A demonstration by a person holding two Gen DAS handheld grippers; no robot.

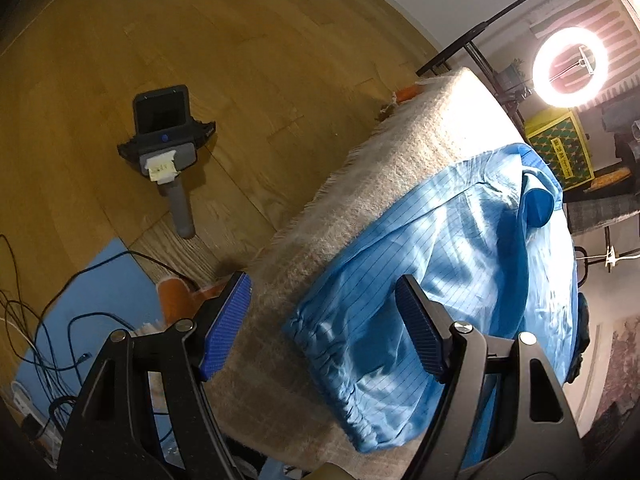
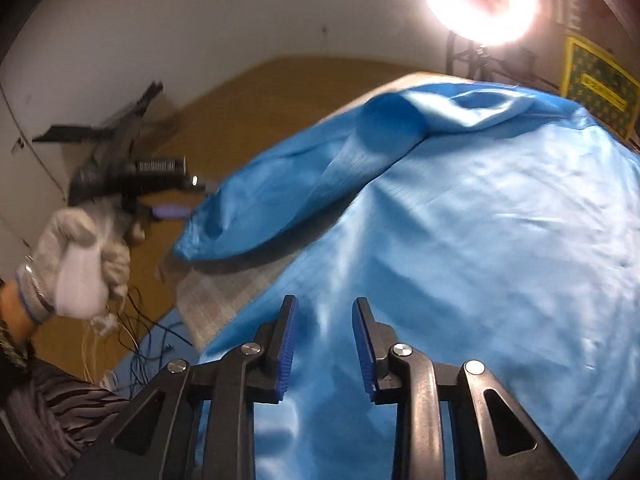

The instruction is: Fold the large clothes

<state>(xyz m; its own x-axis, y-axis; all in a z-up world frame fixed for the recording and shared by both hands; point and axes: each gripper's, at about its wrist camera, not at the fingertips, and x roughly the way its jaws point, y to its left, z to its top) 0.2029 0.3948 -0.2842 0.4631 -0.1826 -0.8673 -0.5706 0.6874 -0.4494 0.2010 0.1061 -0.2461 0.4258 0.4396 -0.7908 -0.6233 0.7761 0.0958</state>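
Observation:
A large shiny blue garment with thin dark lines lies on a beige fringed blanket over a table. Its gathered elastic hem faces me in the left wrist view. My left gripper is open wide and empty, just above that hem. In the right wrist view the garment fills the frame, with a sleeve folded over to the left. My right gripper is open and empty, a little above the cloth. The left gripper also shows there, blurred, near the sleeve end.
A spare gripper handle lies on the wooden floor. Cables run over a blue mat at the lower left. A bright ring light on a stand is behind the table. The person's gloved hand is at the left.

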